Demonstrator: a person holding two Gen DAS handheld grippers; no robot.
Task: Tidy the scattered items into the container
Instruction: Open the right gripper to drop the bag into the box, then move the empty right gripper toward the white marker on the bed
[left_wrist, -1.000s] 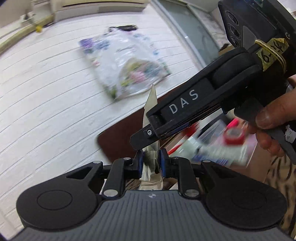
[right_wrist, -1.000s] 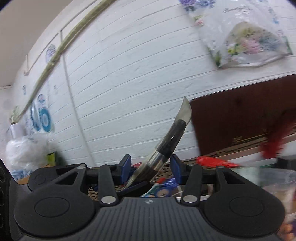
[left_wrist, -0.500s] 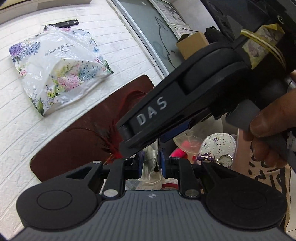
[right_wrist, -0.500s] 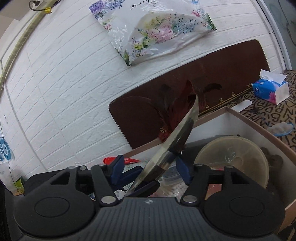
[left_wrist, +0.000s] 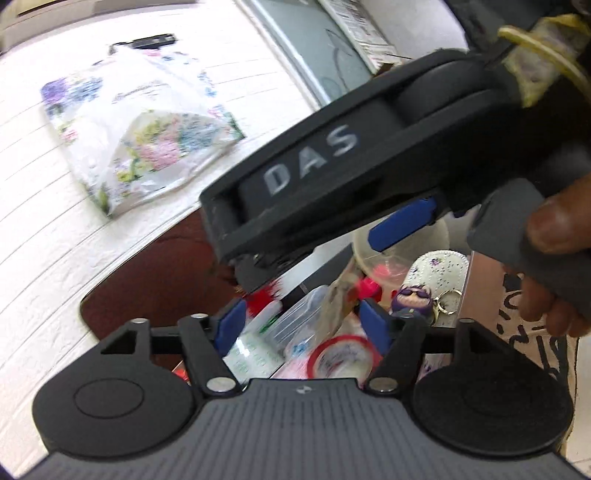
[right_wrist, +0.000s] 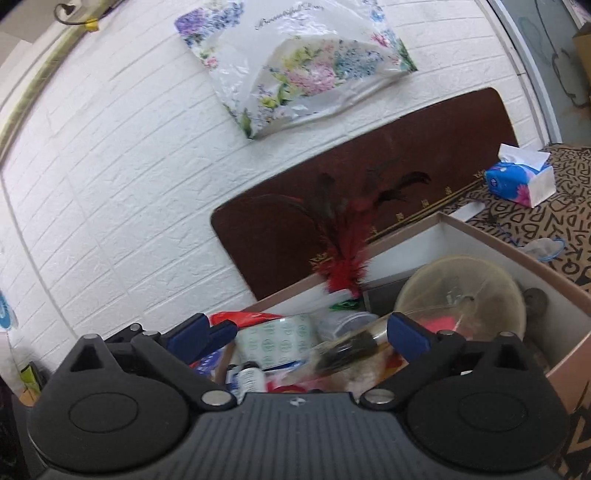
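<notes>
Both my claws, left gripper (left_wrist: 301, 325) & right gripper (right_wrist: 299, 334), have just been opening w/ nothing gripped, packaged brush (right_wrist: 347, 350) loose atop box (right_wrist: 565, 373) clutter; may slide off.

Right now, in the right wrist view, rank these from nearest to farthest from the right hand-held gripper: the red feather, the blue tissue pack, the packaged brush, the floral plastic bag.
1. Packaged brush: between the open jaws of the right hand-held gripper, lying in the box.
2. Red feather: just beyond, at the box's far wall.
3. Blue tissue pack: far right, on the patterned cloth.
4. Floral plastic bag: farthest, on the wall.
</notes>
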